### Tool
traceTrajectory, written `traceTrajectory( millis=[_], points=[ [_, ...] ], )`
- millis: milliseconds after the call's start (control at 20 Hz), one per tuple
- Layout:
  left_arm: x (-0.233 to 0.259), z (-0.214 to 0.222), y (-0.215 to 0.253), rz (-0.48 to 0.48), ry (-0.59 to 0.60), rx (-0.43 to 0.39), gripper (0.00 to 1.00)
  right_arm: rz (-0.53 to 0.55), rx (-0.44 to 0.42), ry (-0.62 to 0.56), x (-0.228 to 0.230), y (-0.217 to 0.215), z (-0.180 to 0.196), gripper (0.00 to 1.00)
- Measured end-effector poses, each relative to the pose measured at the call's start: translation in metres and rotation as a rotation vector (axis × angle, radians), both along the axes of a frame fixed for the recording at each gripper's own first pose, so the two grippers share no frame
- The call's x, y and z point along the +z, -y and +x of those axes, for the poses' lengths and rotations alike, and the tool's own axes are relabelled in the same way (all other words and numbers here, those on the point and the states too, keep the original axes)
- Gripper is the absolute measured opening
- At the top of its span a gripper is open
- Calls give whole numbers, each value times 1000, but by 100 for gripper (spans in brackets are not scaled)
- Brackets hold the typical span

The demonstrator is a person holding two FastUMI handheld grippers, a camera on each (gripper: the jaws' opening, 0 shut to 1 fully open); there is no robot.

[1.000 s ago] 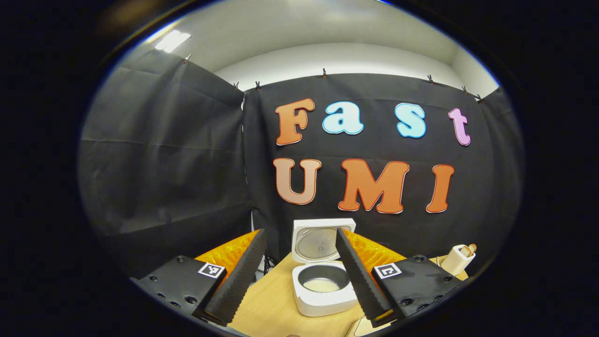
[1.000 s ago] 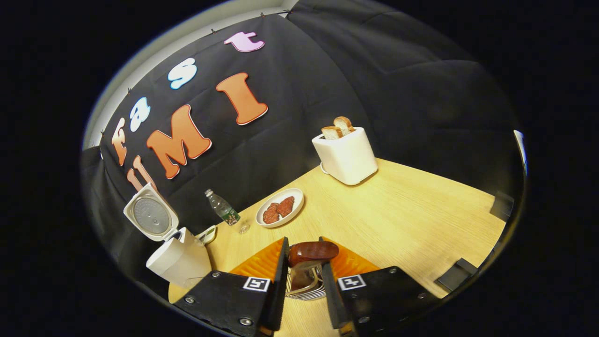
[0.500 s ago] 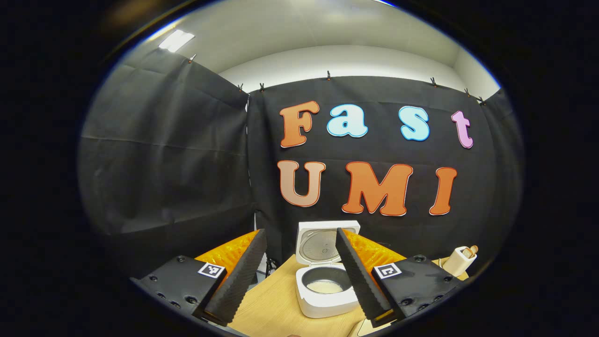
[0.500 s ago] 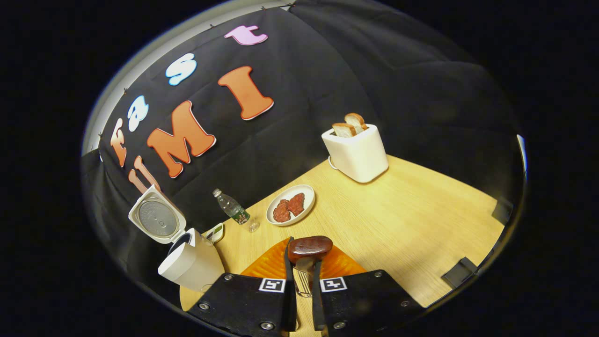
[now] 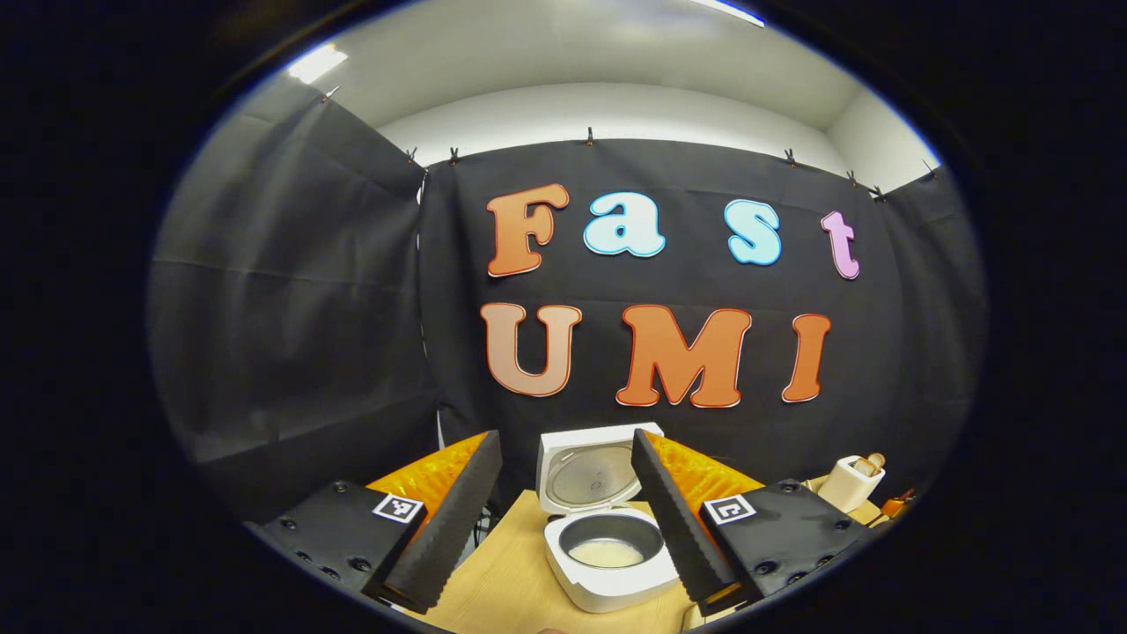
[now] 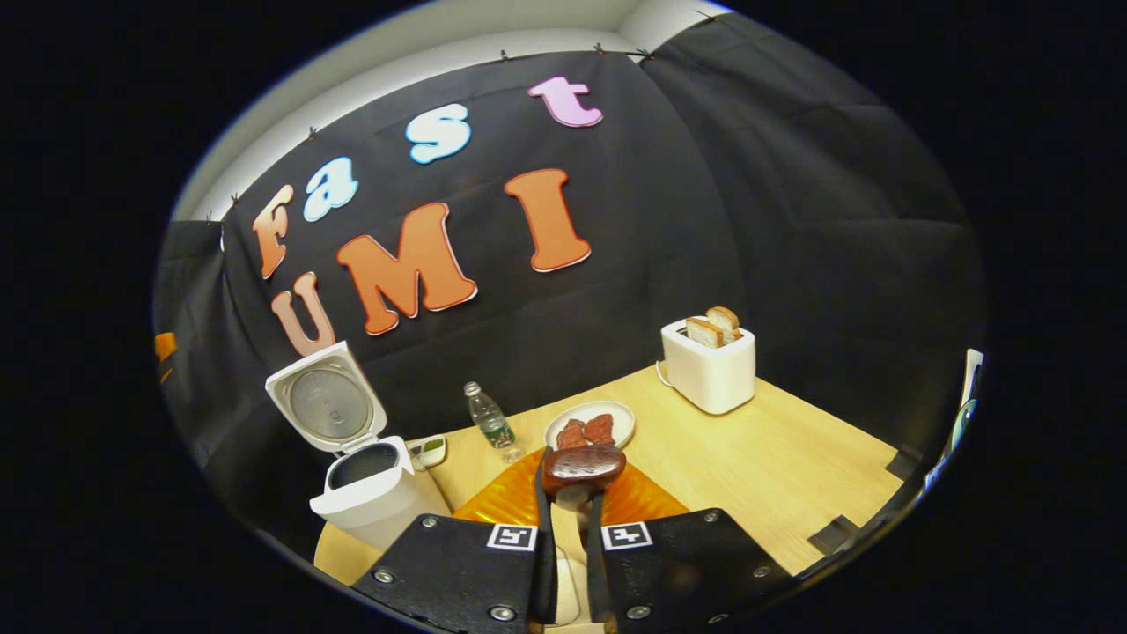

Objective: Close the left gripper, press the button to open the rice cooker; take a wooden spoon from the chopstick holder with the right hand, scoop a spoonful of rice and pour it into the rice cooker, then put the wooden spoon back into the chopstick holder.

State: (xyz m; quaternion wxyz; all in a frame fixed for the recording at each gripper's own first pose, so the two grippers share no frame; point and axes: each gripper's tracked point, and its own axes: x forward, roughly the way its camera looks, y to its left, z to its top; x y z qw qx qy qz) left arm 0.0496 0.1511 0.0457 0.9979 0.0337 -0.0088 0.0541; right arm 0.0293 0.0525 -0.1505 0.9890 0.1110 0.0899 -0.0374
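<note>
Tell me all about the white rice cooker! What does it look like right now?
The rice cooker is a white, rounded box that looks like plastic. It stands upright on the wooden table near the black cloth wall. Its lid is swung up and open, showing a round grey metal-looking plate inside. The dark inner pot holds a pale layer at the bottom. Neither tongs touch it.

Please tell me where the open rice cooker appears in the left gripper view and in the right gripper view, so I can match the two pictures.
Left gripper view: the rice cooker sits bottom centre, lid up, between the two fingers of the left gripper.
Right gripper view: the rice cooker stands at lower left, lid raised, left of the bottle.
Shared landmark: the white toaster with bread.
</note>
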Motion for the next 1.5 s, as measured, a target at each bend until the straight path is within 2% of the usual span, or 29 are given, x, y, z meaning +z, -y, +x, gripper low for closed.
traceTrajectory(
  millis=[150,350,700,900,1100,1300,1500],
  points=[
    [-3,10,-18,6,-6,-25,100,-40,40,-21,-16,-45,-6,13],
    [-8,16,-32,4,-20,-62,100,-96,64,-83,-61,-84,-12,13],
    [-14,17,-55,26,-26,-55,100,-272,19,-185,-124,-93,3,13],
    [-14,20,-59,40,-27,-63,100,-316,5,-215,-146,-96,3,13],
    [-15,23,-56,40,-29,-88,100,-210,1,-186,-150,-109,3,13],
    [-19,24,-53,53,-38,-100,100,28,35,-164,-156,-124,-1,13],
    [-22,25,-55,37,-42,-95,100,77,59,-169,-160,-128,3,13]
  ],
)
